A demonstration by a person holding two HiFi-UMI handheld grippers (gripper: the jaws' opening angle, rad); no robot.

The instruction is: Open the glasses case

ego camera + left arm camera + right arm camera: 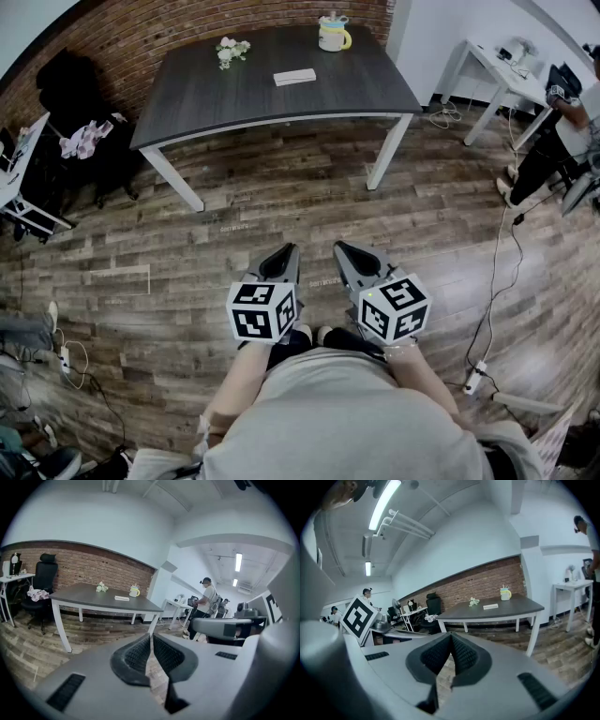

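A flat white glasses case (294, 77) lies shut near the middle of the dark grey table (206, 94), far ahead of me. It also shows small in the left gripper view, the case (122, 598), and in the right gripper view, the case (491, 606). Close in front of my body, over the wooden floor, I hold both grippers well short of the table. My left gripper (286, 251) is shut with nothing between its pads (140, 651). My right gripper (345, 248) is shut too, empty, pads (459, 651) meeting at the tips.
A small flower bunch (232, 49) and a yellow-handled mug (333, 36) stand at the table's far side. A black office chair (70, 103) is at the left, a white desk (497, 70) and a person (562, 112) at the right. Cables (497, 281) run across the floor.
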